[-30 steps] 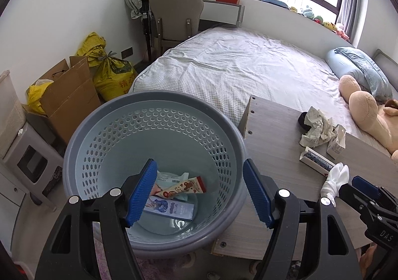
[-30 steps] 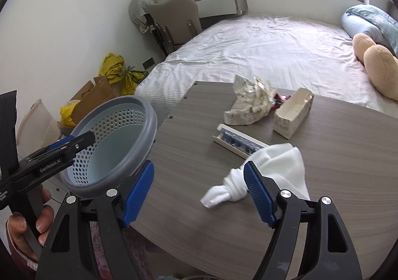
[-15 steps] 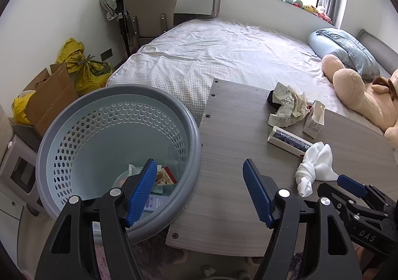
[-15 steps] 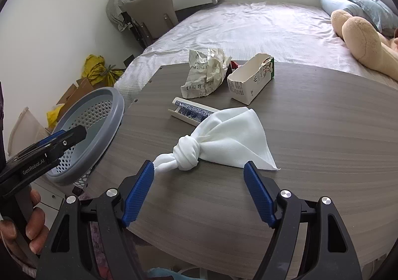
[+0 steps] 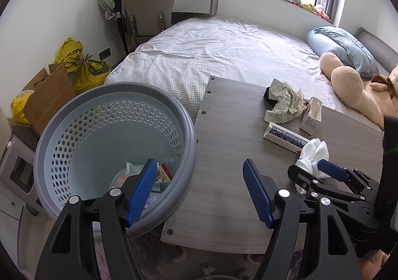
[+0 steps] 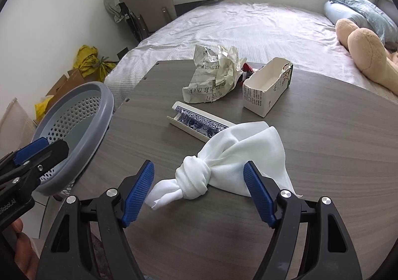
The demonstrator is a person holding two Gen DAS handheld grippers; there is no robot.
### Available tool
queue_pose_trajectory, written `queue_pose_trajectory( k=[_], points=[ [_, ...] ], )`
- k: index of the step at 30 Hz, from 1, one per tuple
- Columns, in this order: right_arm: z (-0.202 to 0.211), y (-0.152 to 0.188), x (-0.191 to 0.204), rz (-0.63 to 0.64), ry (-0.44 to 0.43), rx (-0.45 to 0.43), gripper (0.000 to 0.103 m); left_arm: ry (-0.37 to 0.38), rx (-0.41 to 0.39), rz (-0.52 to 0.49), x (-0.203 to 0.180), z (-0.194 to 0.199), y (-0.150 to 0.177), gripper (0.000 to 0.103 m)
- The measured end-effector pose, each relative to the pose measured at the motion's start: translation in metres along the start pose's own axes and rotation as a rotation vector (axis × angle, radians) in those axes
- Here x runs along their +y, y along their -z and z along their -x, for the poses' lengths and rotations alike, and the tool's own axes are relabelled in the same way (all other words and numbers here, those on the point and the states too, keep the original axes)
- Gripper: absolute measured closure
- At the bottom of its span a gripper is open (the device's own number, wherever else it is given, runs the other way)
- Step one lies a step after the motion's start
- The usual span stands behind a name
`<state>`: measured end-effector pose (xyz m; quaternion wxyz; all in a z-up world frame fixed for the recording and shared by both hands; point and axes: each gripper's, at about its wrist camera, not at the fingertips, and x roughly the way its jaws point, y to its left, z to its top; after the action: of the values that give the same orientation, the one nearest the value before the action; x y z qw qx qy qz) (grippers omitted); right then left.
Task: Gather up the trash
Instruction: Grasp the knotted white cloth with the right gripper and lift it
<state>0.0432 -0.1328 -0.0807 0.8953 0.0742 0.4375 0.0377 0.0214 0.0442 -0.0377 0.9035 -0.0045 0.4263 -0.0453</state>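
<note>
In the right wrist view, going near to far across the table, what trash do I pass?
Knotted white cloth → flat blue-patterned card box → torn white carton lying on its side → crumpled lined paper.

Bed (image 5: 223,51) behind the surface (image 6: 323,155); teddy (image 5: 353,86) and pillow (image 5: 343,44) at its right. Chair (image 5: 146,11), yellow bags (image 5: 84,66), cardboard box (image 5: 47,96) along left wall.

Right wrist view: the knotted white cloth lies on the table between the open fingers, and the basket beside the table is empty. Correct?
Not quite. The basket already holds wrappers, as the left wrist view shows. The knotted white cloth does lie between the right gripper's open fingers.
</note>
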Motion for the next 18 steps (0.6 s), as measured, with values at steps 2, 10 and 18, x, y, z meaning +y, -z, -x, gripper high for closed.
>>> queue_pose_trajectory(
  k=[2,10,18],
  points=[
    [-0.002,0.002,0.0,0.009,0.012,0.001,0.035,0.003,0.008,0.002,0.0,-0.001,0.001,0.034],
    [-0.001,0.005,0.003,0.045,0.037,-0.01,0.054,0.014,0.011,0.001,-0.003,-0.001,0.003,0.034],
    [0.007,0.009,-0.008,0.023,-0.002,-0.021,0.071,0.021,0.018,-0.008,-0.011,-0.001,0.005,0.034]
  ],
)
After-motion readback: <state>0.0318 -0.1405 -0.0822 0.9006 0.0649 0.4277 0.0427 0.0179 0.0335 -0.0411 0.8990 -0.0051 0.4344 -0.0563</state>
